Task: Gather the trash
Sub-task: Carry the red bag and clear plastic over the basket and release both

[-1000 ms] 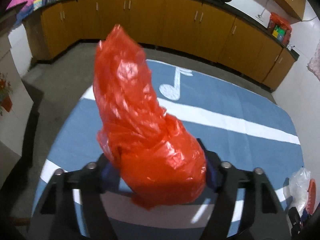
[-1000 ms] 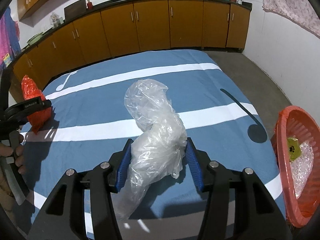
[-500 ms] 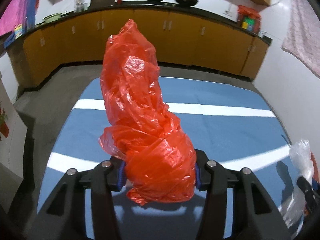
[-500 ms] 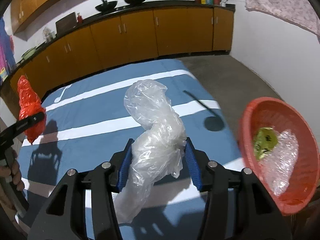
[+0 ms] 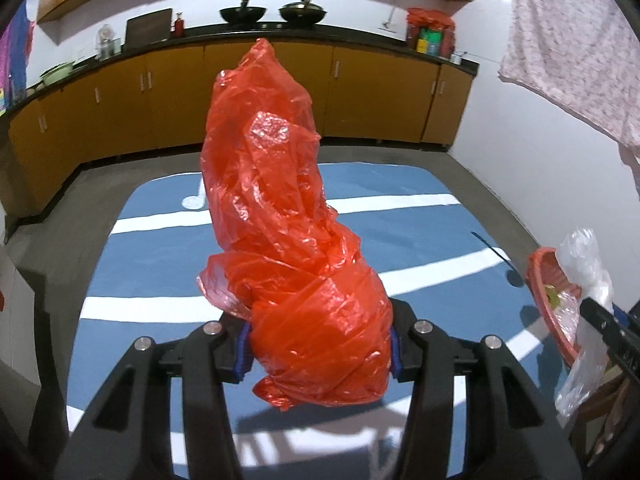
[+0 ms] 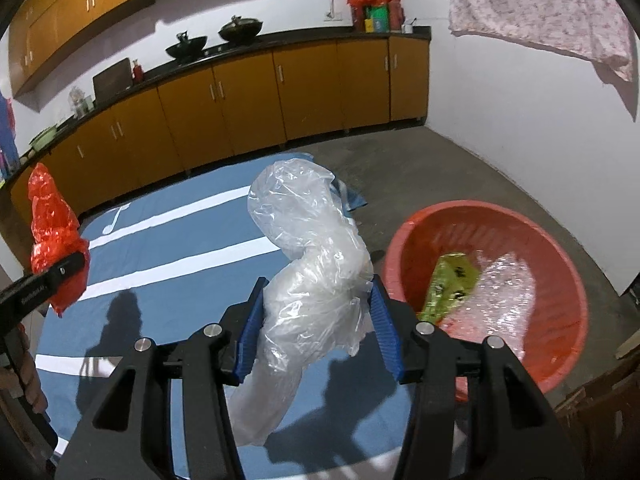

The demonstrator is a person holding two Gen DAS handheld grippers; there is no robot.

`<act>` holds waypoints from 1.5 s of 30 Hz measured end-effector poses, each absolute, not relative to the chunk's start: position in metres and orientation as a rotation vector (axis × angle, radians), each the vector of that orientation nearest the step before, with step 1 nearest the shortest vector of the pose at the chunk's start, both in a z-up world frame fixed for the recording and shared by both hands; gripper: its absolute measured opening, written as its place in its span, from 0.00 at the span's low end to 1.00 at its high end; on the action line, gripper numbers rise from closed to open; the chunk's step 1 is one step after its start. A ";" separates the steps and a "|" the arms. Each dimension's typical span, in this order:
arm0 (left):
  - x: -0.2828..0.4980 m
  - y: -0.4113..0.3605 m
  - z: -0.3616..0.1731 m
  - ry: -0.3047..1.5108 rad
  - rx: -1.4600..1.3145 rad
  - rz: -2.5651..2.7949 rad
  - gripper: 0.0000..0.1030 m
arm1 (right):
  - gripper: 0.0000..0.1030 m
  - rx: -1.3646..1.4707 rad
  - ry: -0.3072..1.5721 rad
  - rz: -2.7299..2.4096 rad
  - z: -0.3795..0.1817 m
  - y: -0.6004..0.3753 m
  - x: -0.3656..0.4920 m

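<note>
Above a blue mat (image 5: 400, 208) with white stripes on a kitchen floor, my left gripper (image 5: 318, 354) clamps a crumpled red plastic bag (image 5: 280, 216), its blue-padded fingers (image 5: 243, 350) pressed into the bag's lower bulge while the rest stands up and tilts away from me. My right gripper (image 6: 318, 334) pinches a clear plastic bag (image 6: 316, 264) at its middle, part open around the wad, with the top ballooning upward and the tail hanging below the fingers (image 6: 382, 332). Just to the right of that bag sits a red basket (image 6: 560, 256) on the floor at the mat's edge, already containing a green-yellow wrapper (image 6: 452, 284) and a piece of bubble wrap (image 6: 508, 300). Orange-brown cabinets (image 5: 120, 108) under a dark bench (image 5: 360, 38) line the far wall, two woks (image 5: 272, 14) on top.
</note>
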State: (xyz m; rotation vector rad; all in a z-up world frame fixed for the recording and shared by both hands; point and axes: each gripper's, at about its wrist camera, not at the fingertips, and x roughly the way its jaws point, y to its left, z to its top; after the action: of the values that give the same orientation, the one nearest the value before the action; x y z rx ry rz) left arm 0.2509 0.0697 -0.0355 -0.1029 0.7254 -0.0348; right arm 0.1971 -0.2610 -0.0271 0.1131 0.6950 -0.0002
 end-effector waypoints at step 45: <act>0.218 -0.105 -0.026 0.715 0.071 -0.365 0.48 | 0.49 0.117 0.631 -0.272 -0.028 -0.365 0.159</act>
State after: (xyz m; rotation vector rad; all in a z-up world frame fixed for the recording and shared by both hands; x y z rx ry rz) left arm 0.2185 -0.1046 -0.0264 0.0706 0.7147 -0.3652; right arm 0.1589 -0.3645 -0.0277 0.1175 0.6309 -0.2724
